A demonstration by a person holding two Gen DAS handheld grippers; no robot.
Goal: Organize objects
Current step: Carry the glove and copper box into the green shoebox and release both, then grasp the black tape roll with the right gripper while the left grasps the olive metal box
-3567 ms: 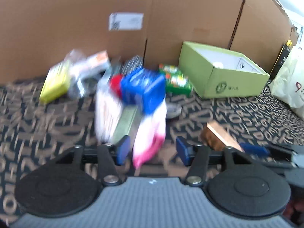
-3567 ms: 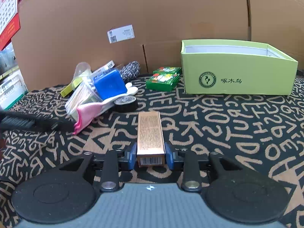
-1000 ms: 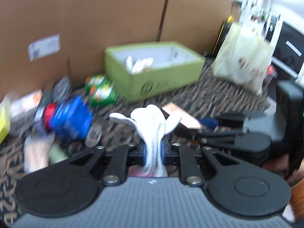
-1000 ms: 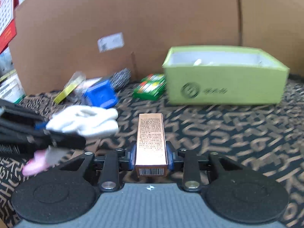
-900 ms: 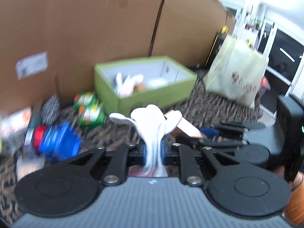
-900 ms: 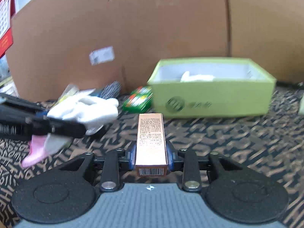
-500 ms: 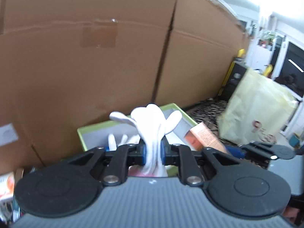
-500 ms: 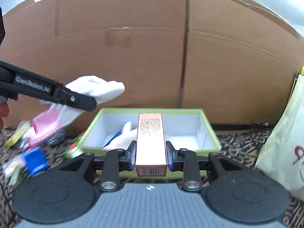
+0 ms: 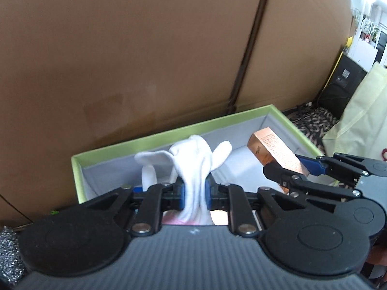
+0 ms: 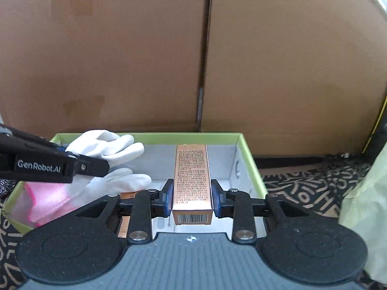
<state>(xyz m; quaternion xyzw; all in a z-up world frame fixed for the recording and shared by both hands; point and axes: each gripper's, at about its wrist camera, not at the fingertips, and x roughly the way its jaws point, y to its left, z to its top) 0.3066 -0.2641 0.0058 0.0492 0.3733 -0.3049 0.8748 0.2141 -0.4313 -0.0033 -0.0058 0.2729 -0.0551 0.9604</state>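
A white glove [image 9: 193, 159] with a pink cuff hangs over the left half of the green box [image 9: 154, 136]. My left gripper [image 9: 195, 197] has its blue pads on the glove, and its jaws are opening. My right gripper [image 10: 192, 197] is shut on a copper carton [image 10: 192, 169], held level above the box's middle. In the right wrist view the glove [image 10: 106, 147] sticks out of the left gripper's fingers [image 10: 72, 166]. A second white glove [image 10: 125, 181] and a copper-coloured item lie inside the green box [image 10: 249, 164]. In the left wrist view the right gripper [image 9: 287, 166] is to the right, holding the carton [image 9: 273, 149].
A tall cardboard wall [image 10: 145, 60] stands right behind the box. A pale yellow-green bag [image 10: 362, 205] sits to the right on the letter-patterned cloth [image 10: 302, 188]. A silver scourer [image 9: 7, 253] shows at the left edge.
Both grippers have travelled from over the cluttered cloth to above the green box, which now fills the lower view. The glove and the carton came along in their grips.
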